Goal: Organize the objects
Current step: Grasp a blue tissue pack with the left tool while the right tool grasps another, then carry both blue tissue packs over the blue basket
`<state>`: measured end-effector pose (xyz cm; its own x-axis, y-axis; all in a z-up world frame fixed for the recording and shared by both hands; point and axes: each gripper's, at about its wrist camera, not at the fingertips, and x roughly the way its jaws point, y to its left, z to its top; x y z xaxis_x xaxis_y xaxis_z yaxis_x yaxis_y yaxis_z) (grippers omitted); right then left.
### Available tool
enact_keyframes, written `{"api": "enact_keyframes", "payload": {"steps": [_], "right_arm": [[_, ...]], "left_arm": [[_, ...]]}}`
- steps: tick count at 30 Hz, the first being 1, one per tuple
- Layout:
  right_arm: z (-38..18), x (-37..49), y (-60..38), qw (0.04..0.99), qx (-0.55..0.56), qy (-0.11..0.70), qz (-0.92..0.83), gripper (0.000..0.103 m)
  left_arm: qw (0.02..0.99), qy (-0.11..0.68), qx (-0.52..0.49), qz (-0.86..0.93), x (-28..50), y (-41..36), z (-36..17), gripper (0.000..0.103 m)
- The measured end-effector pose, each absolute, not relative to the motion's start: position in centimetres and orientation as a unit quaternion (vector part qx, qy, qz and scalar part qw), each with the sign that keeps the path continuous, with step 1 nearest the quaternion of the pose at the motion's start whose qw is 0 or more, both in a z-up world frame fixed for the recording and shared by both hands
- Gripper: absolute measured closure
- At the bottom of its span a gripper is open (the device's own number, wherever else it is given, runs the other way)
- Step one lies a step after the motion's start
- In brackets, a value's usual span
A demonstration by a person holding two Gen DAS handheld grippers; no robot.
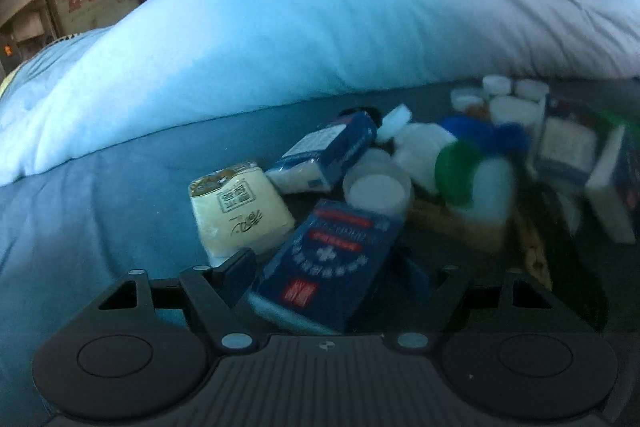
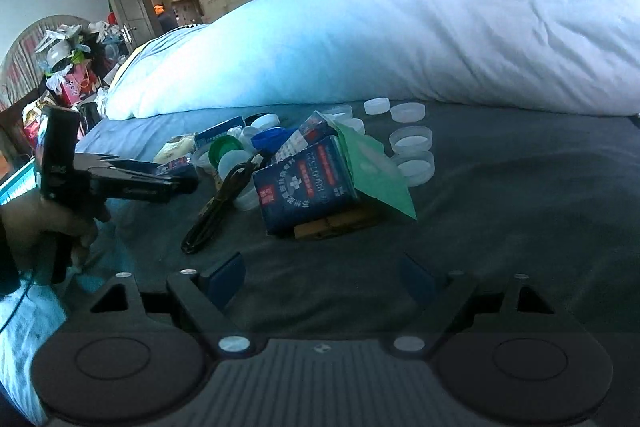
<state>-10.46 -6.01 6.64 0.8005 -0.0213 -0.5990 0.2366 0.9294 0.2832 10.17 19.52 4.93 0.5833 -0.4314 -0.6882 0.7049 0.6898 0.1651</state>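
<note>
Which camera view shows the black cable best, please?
The right wrist view: the black cable lies unobstructed and sharp on the grey sheet, left of the blue box. In the left wrist view I cannot make it out; that part is blurred.

Both low over bed; shared clutter pile [image 1: 400, 187].

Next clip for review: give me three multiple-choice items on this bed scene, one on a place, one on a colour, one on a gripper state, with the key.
1. Where does the black cable lie?
A. left of the standing blue box
B. on the white duvet
C. inside a clear lid

2. What colour is the flat sheet leaning on that box?
A. red
B. green
C. yellow

3. What is between the left gripper fingers?
A. nothing
B. a green cap
C. a blue packet

Key: 1 A, the cable runs beside the box on the grey sheet. 2 B, it shows green. 3 C, the packet fills the gap in the left wrist view.
</note>
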Motion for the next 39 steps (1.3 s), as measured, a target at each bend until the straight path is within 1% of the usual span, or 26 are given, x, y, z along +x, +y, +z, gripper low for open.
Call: {"api": "enact_keyframes", "payload": {"steps": [2,4,7,8,12,13,15,18,21,26,27,28,30,33,36,39], "right_arm": [[7.0,-10.7,-5.9,0.935,0.175,0.301,-0.064,0.032],[7.1,-10.7,-5.7,0.937,0.176,0.297,-0.056,0.036],[7.6,-10.9,-5.2,0.942,0.158,0.290,-0.055,0.036],[7.8,-11.0,-4.9,0.945,0.146,0.286,-0.058,0.034],[8.9,-10.0,-2.2,0.962,0.036,0.266,-0.051,0.025],[9.1,-9.3,-1.8,0.963,0.036,0.265,-0.032,0.021],[8.8,-7.4,-1.9,0.959,0.065,0.275,-0.007,0.020],[7.5,-4.3,-1.6,0.951,0.016,0.300,-0.072,0.020],[6.3,-2.0,-2.2,0.946,0.009,0.314,-0.085,0.014],[6.1,-0.4,-1.8,0.948,-0.012,0.308,-0.075,0.016],[6.0,-0.2,-1.8,0.947,-0.014,0.313,-0.072,0.019],[5.9,-0.1,-1.9,0.945,-0.010,0.319,-0.066,0.028],[5.7,-0.4,-2.4,0.946,0.008,0.320,-0.058,0.029],[7.0,-1.9,-2.5,0.952,0.033,0.300,-0.051,0.030],[9.0,-3.9,-2.3,0.962,0.044,0.266,-0.044,0.030],[10.9,-4.2,-1.5,0.965,0.048,0.254,-0.037,0.030]], "left_arm": [[0.869,0.313,0.215,-0.318,9.7,19.2,5.0,0.046],[0.870,0.312,0.216,-0.315,8.3,19.4,5.6,0.049],[0.871,0.312,0.220,-0.309,5.5,20.0,6.7,0.050],[0.874,0.313,0.216,-0.303,4.6,20.6,7.3,0.050],[0.896,0.324,0.173,-0.249,1.8,23.5,8.6,0.050],[0.900,0.327,0.162,-0.238,1.8,23.9,8.8,0.050],[0.902,0.327,0.155,-0.235,1.3,24.5,8.5,0.049],[0.901,0.330,0.156,-0.235,1.4,24.2,8.1,0.049],[0.903,0.324,0.156,-0.233,1.6,23.7,8.2,0.049],[0.900,0.330,0.162,-0.233,0.9,23.2,7.1,0.048],[0.900,0.332,0.161,-0.233,0.9,23.1,6.8,0.048],[0.899,0.334,0.161,-0.231,0.8,23.1,6.5,0.048],[0.899,0.335,0.162,-0.230,0.8,23.1,6.1,0.048],[0.902,0.328,0.163,-0.228,0.4,23.1,6.5,0.049],[0.909,0.311,0.155,-0.229,-0.4,23.1,8.2,0.049],[0.914,0.291,0.154,-0.239,-1.7,23.1,10.5,0.049]]}}
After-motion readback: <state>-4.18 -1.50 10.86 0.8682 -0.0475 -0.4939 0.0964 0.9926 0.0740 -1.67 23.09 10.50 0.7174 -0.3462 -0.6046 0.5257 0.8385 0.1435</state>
